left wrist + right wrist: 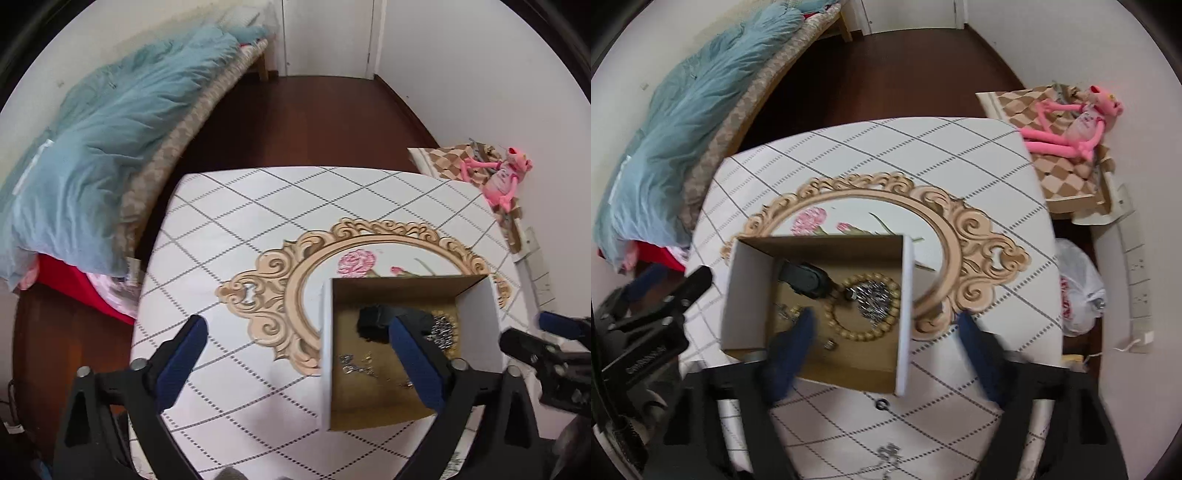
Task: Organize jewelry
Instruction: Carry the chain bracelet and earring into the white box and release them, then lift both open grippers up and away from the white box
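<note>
Silver chain (886, 459) at table edge (1057, 325); both tongs spread wide.

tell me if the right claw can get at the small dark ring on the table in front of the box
Probably yes: the ring lies bare on the tablecloth just outside the box, between the open right claw fingers, with nothing covering it.

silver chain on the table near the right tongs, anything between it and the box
Only the box's near wall. The silver chain lies on the tablecloth in front of the open cardboard box, with a small dark ring between them. The right tongs are open and empty.
</note>
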Available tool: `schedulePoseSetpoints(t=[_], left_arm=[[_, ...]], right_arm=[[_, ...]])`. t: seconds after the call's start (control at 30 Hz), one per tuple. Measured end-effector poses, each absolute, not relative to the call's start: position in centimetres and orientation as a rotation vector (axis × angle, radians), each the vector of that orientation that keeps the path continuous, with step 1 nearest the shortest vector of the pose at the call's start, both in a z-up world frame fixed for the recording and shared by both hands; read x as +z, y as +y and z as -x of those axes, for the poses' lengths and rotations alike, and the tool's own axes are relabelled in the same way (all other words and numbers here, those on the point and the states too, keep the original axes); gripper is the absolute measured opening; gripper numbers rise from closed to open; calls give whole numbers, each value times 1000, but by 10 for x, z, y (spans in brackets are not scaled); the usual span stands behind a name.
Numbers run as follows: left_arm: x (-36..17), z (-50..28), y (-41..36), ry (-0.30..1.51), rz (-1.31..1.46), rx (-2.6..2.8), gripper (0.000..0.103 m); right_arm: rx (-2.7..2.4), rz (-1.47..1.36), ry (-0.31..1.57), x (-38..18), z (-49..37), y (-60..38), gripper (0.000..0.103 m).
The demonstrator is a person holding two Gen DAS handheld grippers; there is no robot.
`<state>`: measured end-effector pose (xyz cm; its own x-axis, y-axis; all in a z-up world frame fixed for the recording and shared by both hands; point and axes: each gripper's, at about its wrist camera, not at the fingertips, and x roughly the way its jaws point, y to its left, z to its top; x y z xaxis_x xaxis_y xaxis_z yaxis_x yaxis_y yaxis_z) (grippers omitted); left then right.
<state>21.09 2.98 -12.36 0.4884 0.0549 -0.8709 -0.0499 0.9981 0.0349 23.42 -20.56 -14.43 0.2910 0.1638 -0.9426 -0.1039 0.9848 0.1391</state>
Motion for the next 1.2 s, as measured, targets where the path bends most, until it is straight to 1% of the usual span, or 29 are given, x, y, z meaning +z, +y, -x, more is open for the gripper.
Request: schedulePoseSetpoints(t=[0.13,0.23,0.47,1.03,1.2], left_arm=[[-127,-198,28,1061,-39,92,103],[-127,-191,27,1062,-44,91,103],[-117,-173,22,1051,-47,84,103],[-60,-108,18,962,-45,113,103],[-49,-92,19,952,-28,104,103]], right_arm=[[126,-3,1248,-153,-217,-203,96],[99,15,1240,-158,-206,-202,100],[68,22,1216,-158,-187,-198,100],[55,34,1025,-82,-122,-201,100],[74,9,994,-65,-106,-202,100]])
